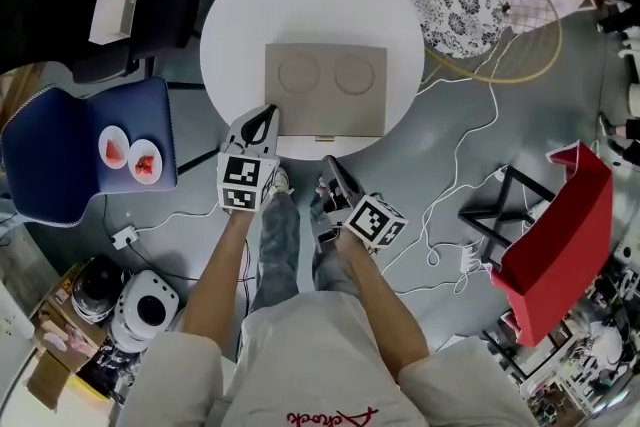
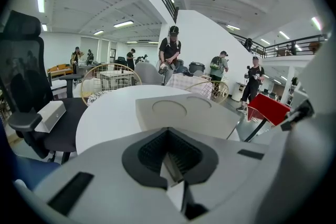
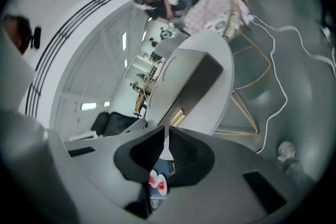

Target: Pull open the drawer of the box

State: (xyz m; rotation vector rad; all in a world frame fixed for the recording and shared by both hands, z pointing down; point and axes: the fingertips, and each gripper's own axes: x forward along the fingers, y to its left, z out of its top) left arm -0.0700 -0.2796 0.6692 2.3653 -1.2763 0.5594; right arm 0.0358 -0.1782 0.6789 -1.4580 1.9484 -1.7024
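Observation:
A flat beige box with two round dents in its lid lies in the middle of a round white table. Its drawer front faces me, with a small pale pull tab at the table's near edge. My left gripper hovers at the box's near left corner, jaws shut and empty; from the left gripper view the box lies just ahead. My right gripper hangs below the table edge, a little short of the tab, shut on nothing. In the right gripper view the tab shows beyond the jaws.
A blue chair at the left carries two white dishes with red pieces. A black chair holds a white carton. Two patterned seats stand behind the table, a red chair at the right, and cables cross the floor.

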